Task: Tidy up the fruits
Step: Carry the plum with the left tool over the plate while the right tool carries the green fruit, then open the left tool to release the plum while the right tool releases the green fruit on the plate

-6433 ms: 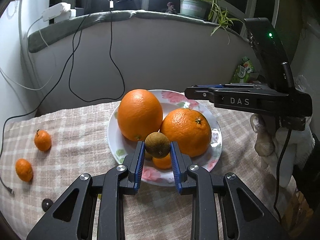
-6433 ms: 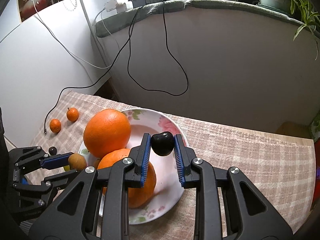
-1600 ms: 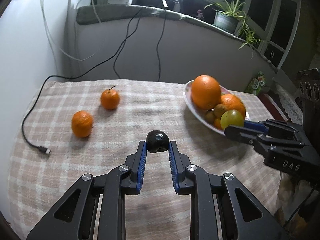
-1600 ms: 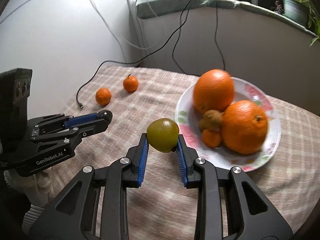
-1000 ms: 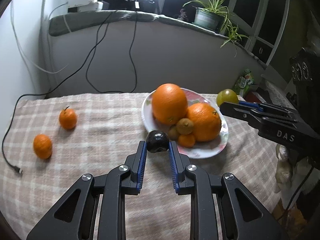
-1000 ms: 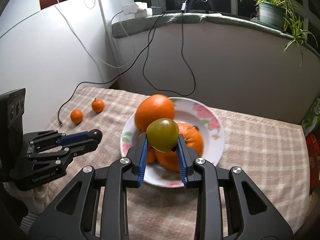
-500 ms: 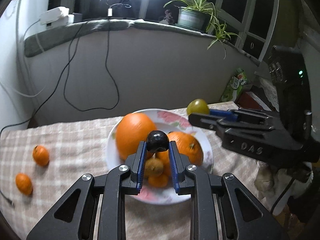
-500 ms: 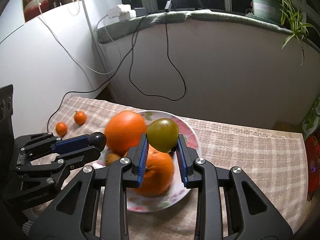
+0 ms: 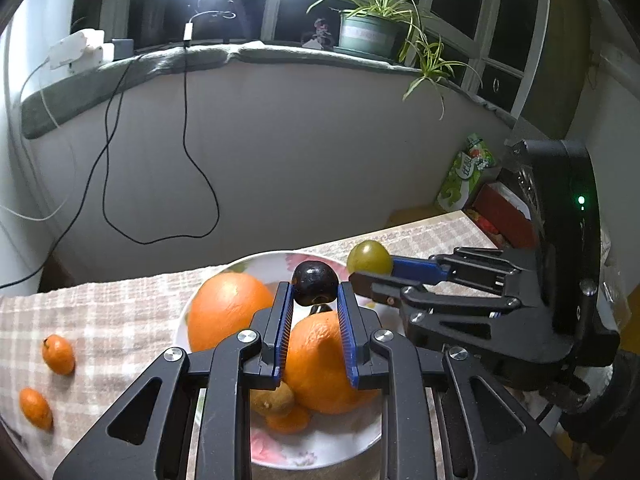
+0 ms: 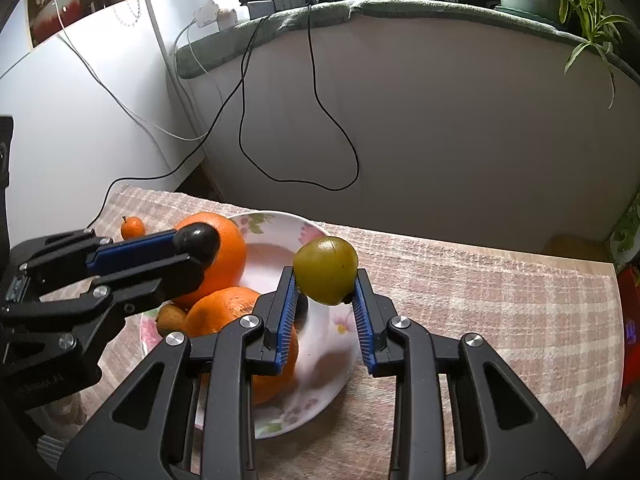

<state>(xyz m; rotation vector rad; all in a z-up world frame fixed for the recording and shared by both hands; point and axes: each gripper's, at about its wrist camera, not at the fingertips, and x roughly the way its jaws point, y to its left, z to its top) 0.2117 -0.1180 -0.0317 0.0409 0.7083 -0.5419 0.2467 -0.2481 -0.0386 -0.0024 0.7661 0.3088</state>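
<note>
While each hand-held gripper clamps one fruit, two oranges on one plate, two mandarins beside.

Home, windowsill plant, tablecloth

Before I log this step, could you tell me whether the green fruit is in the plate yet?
Not yet: the green fruit is gripped between the right gripper's fingers.
</note>
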